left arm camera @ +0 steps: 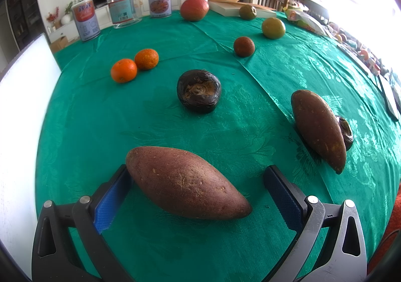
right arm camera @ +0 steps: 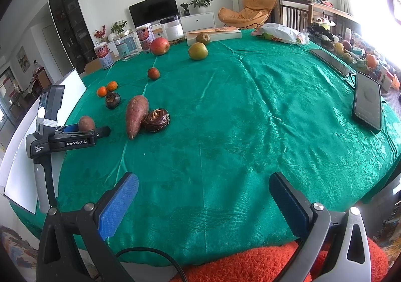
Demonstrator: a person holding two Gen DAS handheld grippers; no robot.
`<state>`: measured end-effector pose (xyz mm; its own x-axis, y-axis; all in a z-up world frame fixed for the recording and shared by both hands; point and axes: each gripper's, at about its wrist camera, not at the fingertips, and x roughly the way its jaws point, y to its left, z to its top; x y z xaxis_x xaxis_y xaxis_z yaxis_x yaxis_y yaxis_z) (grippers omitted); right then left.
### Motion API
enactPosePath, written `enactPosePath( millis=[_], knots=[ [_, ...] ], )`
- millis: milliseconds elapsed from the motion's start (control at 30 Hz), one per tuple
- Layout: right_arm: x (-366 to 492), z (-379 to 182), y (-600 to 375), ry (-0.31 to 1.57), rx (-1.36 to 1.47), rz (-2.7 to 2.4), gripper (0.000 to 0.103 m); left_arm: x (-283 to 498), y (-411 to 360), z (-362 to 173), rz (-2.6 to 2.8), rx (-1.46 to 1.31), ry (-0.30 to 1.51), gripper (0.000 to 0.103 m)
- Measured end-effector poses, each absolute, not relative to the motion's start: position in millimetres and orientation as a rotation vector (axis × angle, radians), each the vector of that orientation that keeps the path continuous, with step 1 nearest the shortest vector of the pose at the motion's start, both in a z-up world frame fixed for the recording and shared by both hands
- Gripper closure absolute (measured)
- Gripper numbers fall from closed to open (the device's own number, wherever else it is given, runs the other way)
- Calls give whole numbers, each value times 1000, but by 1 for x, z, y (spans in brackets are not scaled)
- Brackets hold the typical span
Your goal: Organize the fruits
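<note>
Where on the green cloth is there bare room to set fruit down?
Bare: the wide stretch between the second sweet potato and the phone, down to the right claw. Crowded: the left side, around the tangerines and left claw.

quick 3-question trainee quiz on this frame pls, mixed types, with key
1. True or false: the left gripper is shut on the near sweet potato.
2. What touches the far sweet potato? A) an orange B) a dark wrinkled fruit C) a can
3. Fill in: the right gripper is open over bare green ____.

Key: 1 false, the jaws are open with the potato between them; 2 B; 3 tablecloth.
</note>
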<state>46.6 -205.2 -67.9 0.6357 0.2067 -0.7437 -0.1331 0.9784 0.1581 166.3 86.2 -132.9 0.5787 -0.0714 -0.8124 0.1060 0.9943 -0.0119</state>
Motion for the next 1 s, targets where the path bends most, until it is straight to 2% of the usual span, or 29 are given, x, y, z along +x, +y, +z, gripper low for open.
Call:
enactPosePath(
  millis=[1000],
  knots=[
    [52, -72, -210, 883, 146, 243, 0, 166, 86, -133, -103, 38, 948, 0]
  ],
)
